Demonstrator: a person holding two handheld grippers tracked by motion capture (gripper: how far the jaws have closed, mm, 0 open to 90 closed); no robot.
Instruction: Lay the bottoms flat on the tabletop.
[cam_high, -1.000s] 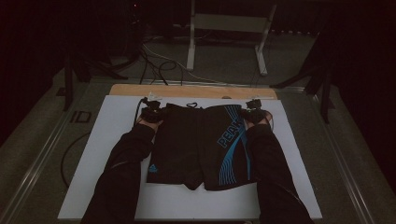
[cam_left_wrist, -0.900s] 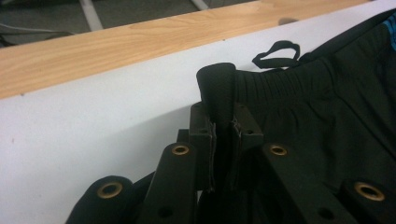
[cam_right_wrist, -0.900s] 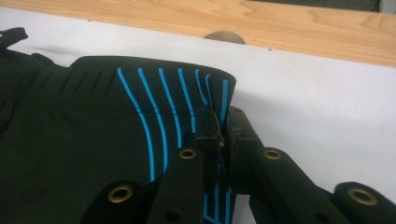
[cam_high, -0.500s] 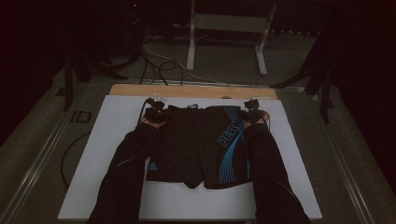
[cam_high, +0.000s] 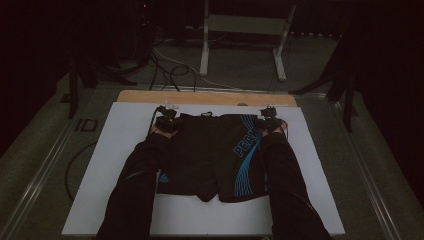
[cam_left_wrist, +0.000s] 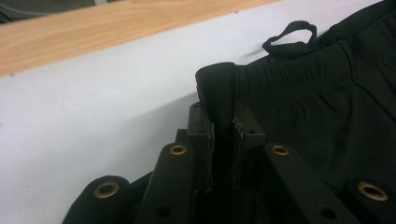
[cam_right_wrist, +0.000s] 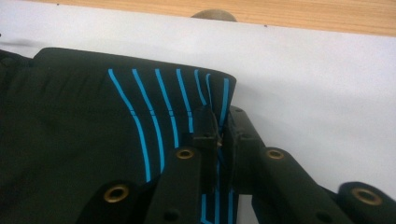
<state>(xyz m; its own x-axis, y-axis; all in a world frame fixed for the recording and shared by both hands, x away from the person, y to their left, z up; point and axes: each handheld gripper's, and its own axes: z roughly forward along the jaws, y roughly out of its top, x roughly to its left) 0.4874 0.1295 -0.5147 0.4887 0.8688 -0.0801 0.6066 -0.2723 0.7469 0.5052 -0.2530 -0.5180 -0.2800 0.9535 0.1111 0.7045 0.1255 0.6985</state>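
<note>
Black shorts (cam_high: 212, 155) are lying flat because the left gripper (cam_high: 166, 118) and right gripper (cam_high: 270, 119) are pinching the far waistband corners, likely for folding.

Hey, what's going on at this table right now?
A person is handling a pair of black shorts with blue stripes, spread flat on a white board. The left hand-held gripper is clamped on one corner of the waistband, and the right hand-held gripper is clamped on the other corner, by the blue lines. Both corners sit at the far edge of the shorts, near the wooden strip.
</note>
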